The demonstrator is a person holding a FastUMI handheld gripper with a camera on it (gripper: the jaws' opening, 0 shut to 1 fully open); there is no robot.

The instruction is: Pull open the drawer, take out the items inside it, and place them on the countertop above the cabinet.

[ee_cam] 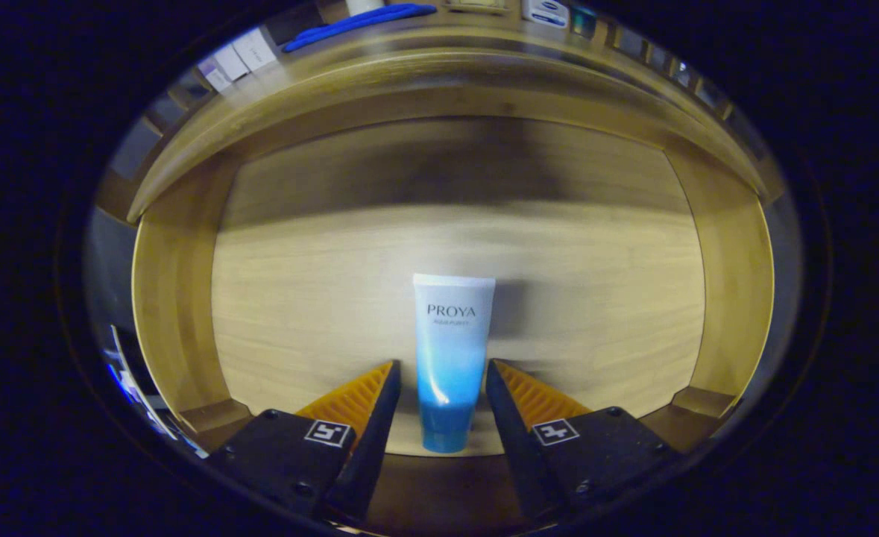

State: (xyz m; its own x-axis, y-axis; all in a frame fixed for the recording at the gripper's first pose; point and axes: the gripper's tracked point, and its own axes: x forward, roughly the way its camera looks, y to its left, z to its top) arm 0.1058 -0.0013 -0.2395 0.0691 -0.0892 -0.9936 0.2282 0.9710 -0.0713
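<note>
The gripper [443,384] pointed down into the open drawer [174,298], its two fingers spread moderately and straddling a cosmetic tube [450,350]. A slim gap showed on each side between the ribbed inner faces of the fingers and the tube's sides, so the jaws were open around the tube and not yet pressing on it. The tube lay flat on the drawer floor [320,298], its capped end nearest the gripper and between the fingers, its flat crimped end reaching beyond the fingertips toward the back of the drawer.

The step in hand appeared to be the grasp. To do it well, the fingers would best close evenly on the tube's lower body, just above the cap, where it looked firmest; a squeeze further toward the crimped end would likely dent the soft wall and let it slip. Keeping the tube centred between the fingers should prevent it from twisting as it lifts, and a straight rise would clear the drawer's front wall.

Beyond the fingers, no other item could be seen on the drawer floor; the side walls rose to either side and the rear lay in shadow under the cabinet. Further beyond, the countertop [439,41] above the cabinet carried a blue object [357,22] and some small boxes [241,56], too distorted to identify.
</note>
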